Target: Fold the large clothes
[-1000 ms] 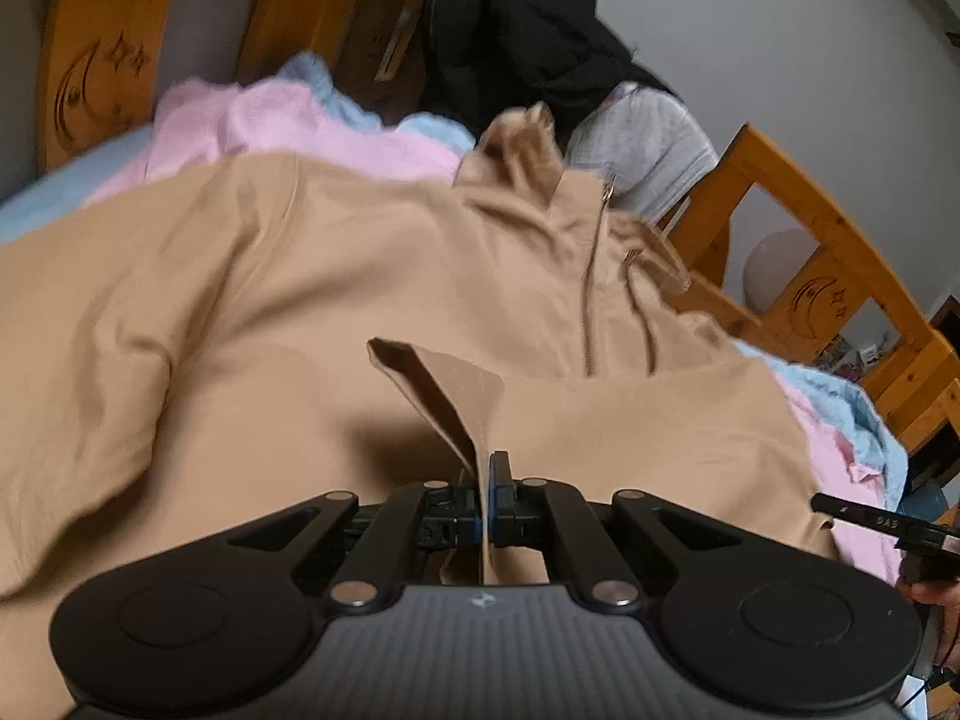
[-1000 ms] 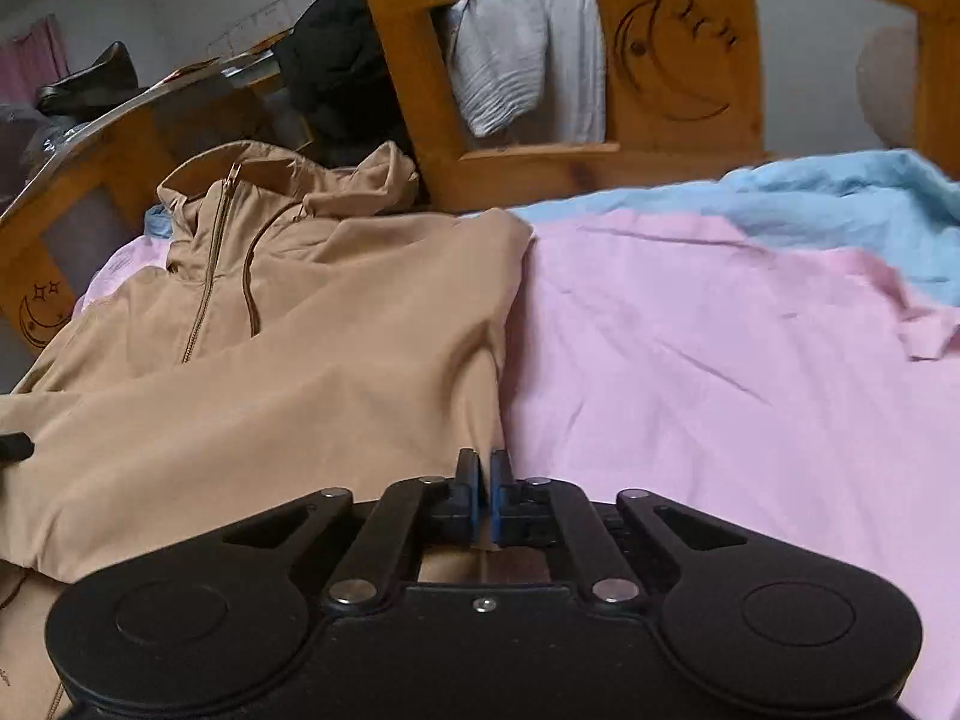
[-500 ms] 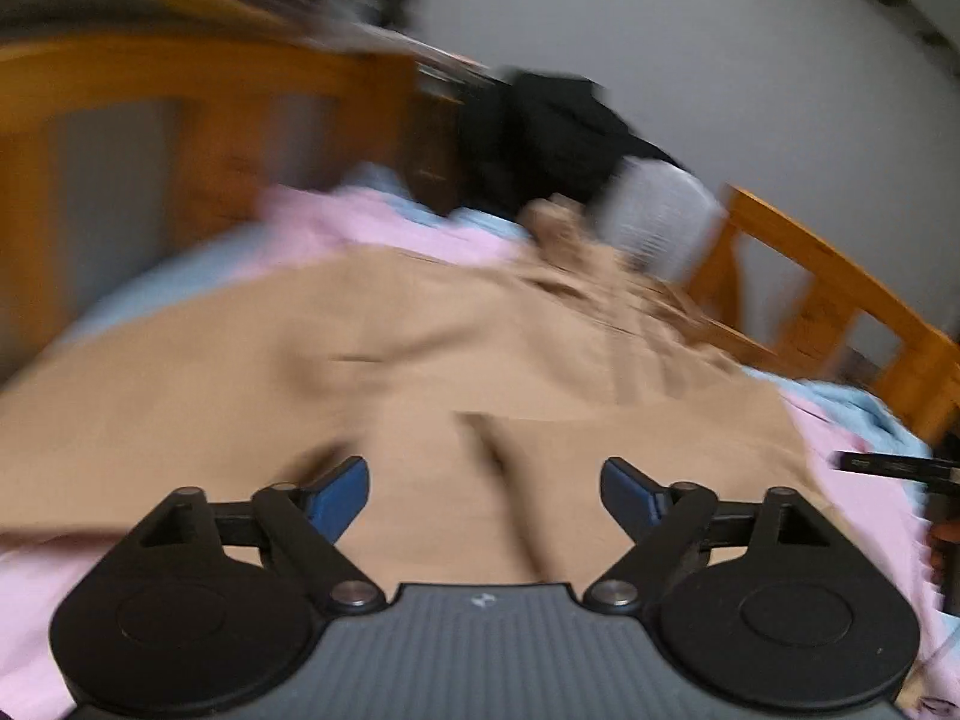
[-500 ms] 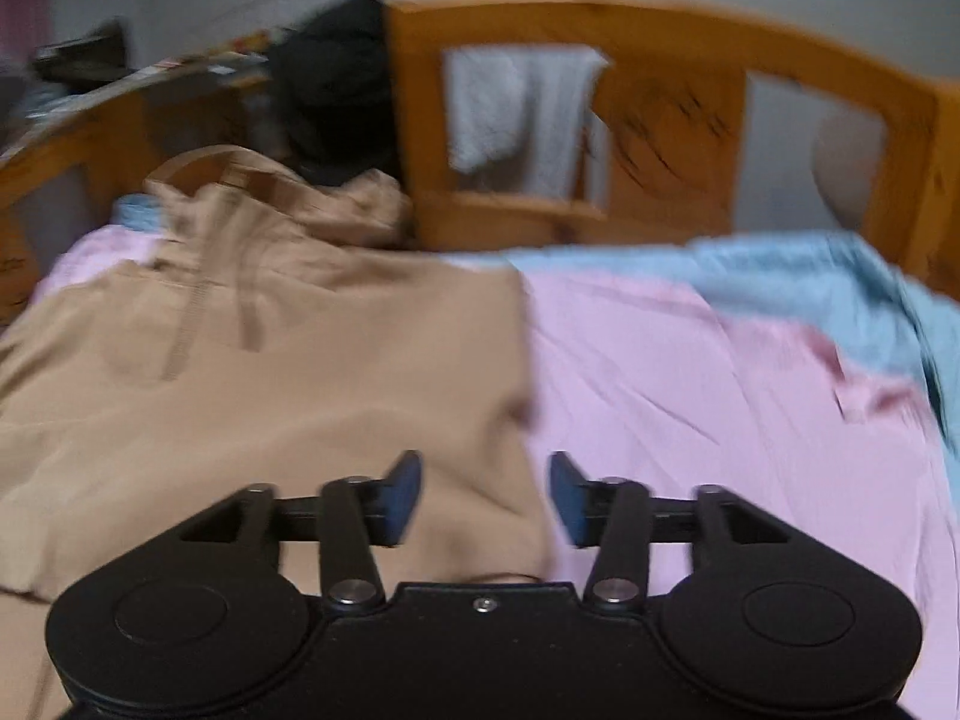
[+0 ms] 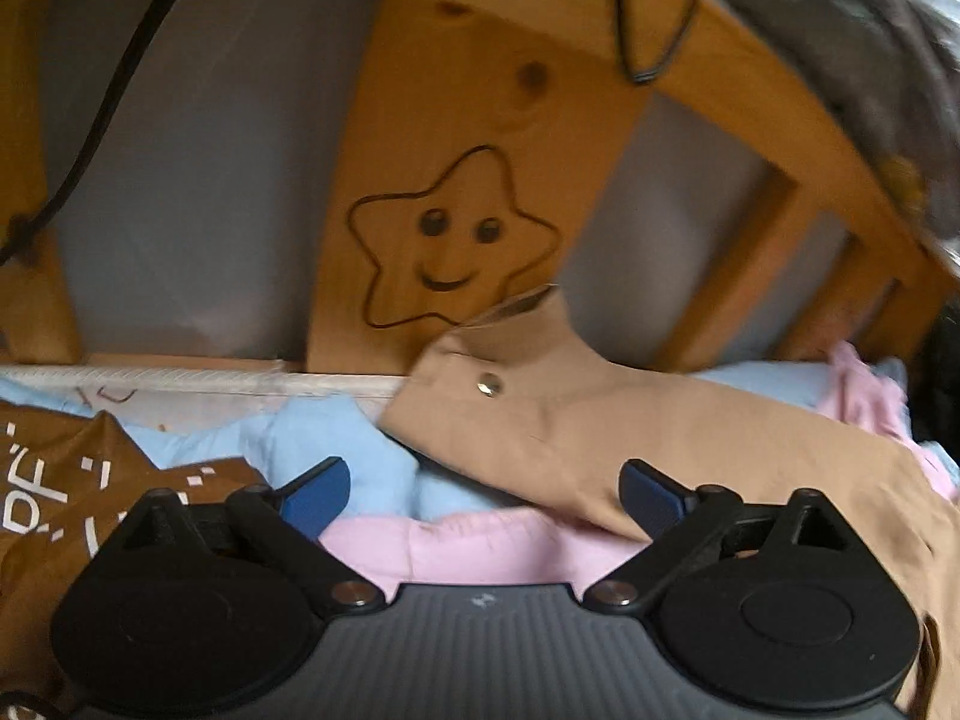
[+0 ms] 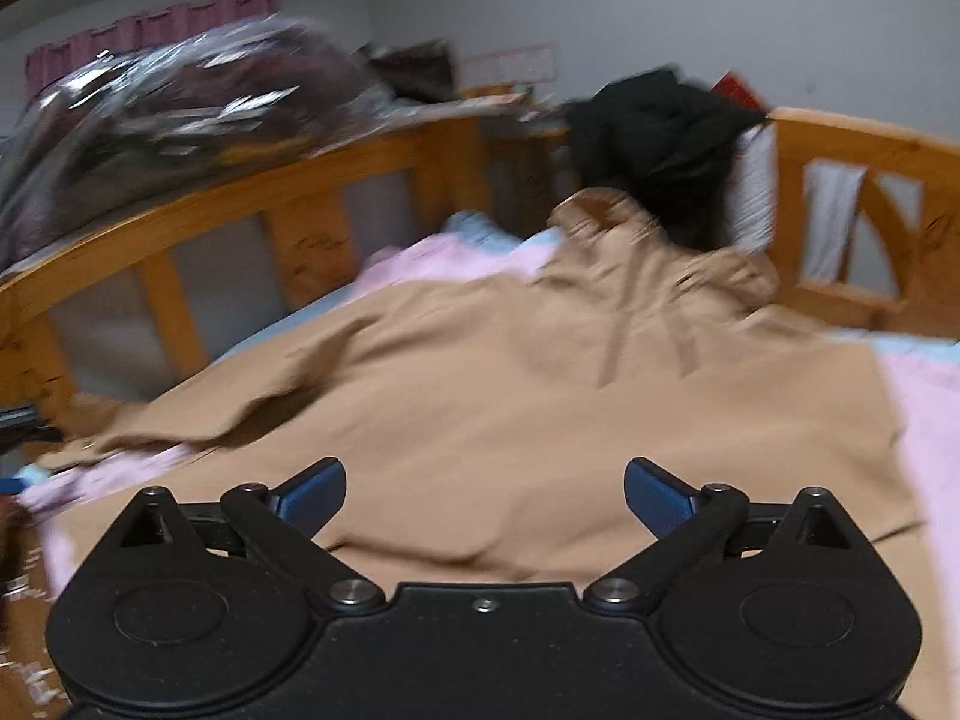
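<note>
1. Left gripper (image 5: 485,492): blue-tipped fingers (image 5: 315,492) spread wide, released, nothing between them. Its black body cuts off the lower part of the left wrist view.
2. Right gripper (image 6: 485,489): spread wide, released, empty, poised above the lower part of the garment; whether it touches the cloth cannot be told.
3. Tan jacket (image 6: 540,396): lies spread on the bed ahead of the right gripper, hood end farthest away. This view is motion-blurred; the zipper and drawcords show only as smeared streaks. The hem nearest the gripper is hidden behind its body.
4. Jacket sleeve cuff (image 5: 504,372): ahead and right of the left gripper, with one metal snap (image 5: 491,385), its tip rising against the bed frame. The sleeve's far end runs out of view at the right.
5. Pink sheet (image 5: 480,546): directly beyond the left gripper, under the sleeve, partly covered.
6. Light blue bedding (image 5: 342,444): ahead of the left finger.
7. Brown printed fabric (image 5: 54,492): left of the left gripper; white lettering is cut off and unreadable.
8. Wooden bed frame (image 5: 456,120): panel with a smiling star (image 5: 450,240) straight ahead.
9. Black garment (image 6: 654,132): far beyond the hood, draped on the frame, blurred.
</note>
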Demonstrator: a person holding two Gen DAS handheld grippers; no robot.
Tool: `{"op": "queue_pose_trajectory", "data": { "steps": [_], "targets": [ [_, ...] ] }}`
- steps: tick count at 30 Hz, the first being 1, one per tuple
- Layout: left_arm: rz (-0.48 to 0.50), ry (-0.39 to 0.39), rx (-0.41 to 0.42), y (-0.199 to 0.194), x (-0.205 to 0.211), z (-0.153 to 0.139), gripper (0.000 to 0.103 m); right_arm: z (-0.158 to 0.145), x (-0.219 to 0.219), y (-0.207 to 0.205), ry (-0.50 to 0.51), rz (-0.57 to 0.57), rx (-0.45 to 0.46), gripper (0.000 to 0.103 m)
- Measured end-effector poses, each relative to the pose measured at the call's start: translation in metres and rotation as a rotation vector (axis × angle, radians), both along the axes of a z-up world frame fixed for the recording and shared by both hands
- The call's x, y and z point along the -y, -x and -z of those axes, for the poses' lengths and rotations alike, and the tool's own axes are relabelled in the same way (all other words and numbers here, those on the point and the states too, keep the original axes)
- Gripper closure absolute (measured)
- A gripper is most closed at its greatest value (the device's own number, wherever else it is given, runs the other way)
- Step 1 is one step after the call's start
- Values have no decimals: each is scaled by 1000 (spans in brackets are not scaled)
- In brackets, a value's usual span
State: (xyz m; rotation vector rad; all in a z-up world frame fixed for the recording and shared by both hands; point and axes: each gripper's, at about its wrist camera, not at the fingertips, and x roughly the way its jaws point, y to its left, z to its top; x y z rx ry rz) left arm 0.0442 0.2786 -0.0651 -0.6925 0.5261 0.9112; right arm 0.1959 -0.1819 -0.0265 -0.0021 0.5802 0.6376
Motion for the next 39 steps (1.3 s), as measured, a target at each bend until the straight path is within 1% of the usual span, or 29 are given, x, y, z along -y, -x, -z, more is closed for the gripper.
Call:
{"op": "queue_pose_trajectory", "data": {
  "steps": [2,5,7,9,11,13,14,15,17,18,20,21,22,23,25,26,30,32,36,39],
  "targets": [
    [-27,-27,-1,-4,-4,-2,5,4,-13,8,-6,-15,-26,4],
    [-88,-66,-60,-18,-2,1,3,8,-25,12,-4,-40,-53,4],
    [-110,-93,-81,-26,0,3,1,8,-31,13,1,-45,-58,4],
    [-86,-104,-89,-31,2,4,1,9,-34,13,-2,-48,-67,4],
    [-60,-101,-62,-16,-3,4,8,10,-35,11,-5,-53,-79,4],
    [-56,-69,8,-3,-9,5,17,12,-37,9,-10,-55,-92,4],
    [-63,-54,27,2,-12,6,21,14,-39,7,-15,-56,-103,4],
    [-74,-39,36,4,-16,8,27,16,-42,5,-20,-56,-112,4],
    [-82,-12,43,5,-23,9,30,19,-47,3,-32,-56,-125,4],
    [-89,-9,38,3,-24,9,33,20,-50,2,-38,-58,-132,4],
    [-101,-7,11,0,-24,9,44,20,-57,1,-49,-67,-133,4],
    [-112,-9,-2,-3,-24,10,54,19,-60,2,-52,-75,-129,4],
    [-119,-12,-9,-3,-22,10,72,18,-62,3,-52,-84,-121,4],
    [-124,-14,-12,-3,-20,9,78,17,-64,5,-49,-93,-107,4],
    [-121,-36,0,-1,-14,5,88,14,-66,7,-44,-107,-90,4],
    [-113,-53,8,1,-10,1,89,13,-66,8,-45,-113,-84,4],
    [-59,-116,37,3,8,-17,98,12,-63,5,-43,-111,-75,4],
    [-2,-176,74,7,27,-33,99,9,-59,0,-64,-98,-83,4],
    [163,-333,166,8,72,-68,99,4,-49,-8,-104,-81,-104,4],
    [329,-459,257,-2,105,-96,100,-3,-44,-14,-129,-85,-110,4]
  ]
}}
